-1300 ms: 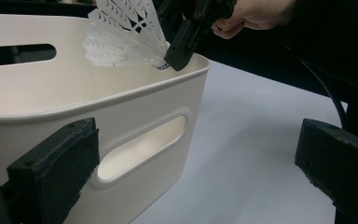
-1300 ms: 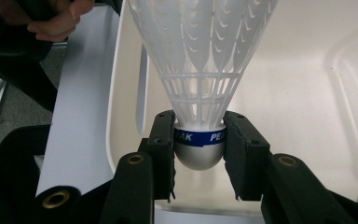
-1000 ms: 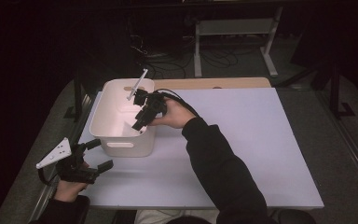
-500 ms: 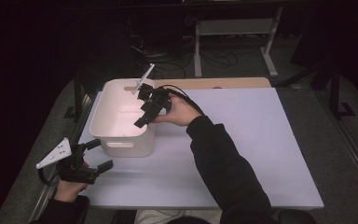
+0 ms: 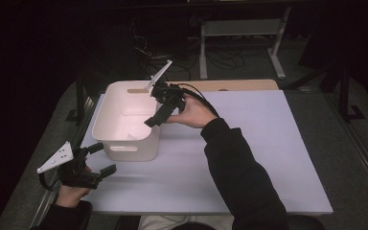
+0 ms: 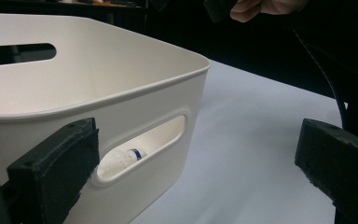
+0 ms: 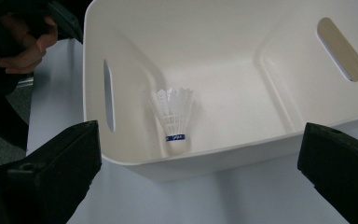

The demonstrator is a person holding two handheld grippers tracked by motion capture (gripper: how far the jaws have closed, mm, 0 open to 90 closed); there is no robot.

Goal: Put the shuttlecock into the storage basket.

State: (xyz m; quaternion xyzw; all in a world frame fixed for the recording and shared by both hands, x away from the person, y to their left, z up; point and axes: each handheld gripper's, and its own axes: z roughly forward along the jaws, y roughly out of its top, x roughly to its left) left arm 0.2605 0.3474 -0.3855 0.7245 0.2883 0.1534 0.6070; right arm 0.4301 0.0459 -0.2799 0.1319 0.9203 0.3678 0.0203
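A white shuttlecock point(image 7: 173, 116) with a blue band rests on the floor of the white bin point(image 5: 124, 146), close to the wall with a handle slot. Through that slot the shuttlecock point(image 6: 126, 156) also shows in the left gripper view. My right gripper point(image 5: 155, 112) hangs over the bin's right rim; its jaws have just been opening and stand open point(image 7: 196, 177) with nothing between them. My left gripper point(image 5: 103, 158) is open at the table's near left corner, aimed at the bin's point(image 6: 121, 93) front wall, empty point(image 6: 193, 177).
The bin sits on the left of a white tabletop point(image 5: 268, 143) with a wooden strip point(image 5: 230, 85) along its far edge. A metal stand point(image 5: 239, 28) and cables lie on the dark floor beyond. The hand holding the left gripper point(image 7: 28, 51) shows past the bin.
My right gripper has risen a little and drawn rightward over the bin's rim, its jaws spreading apart. The left gripper has stayed put.
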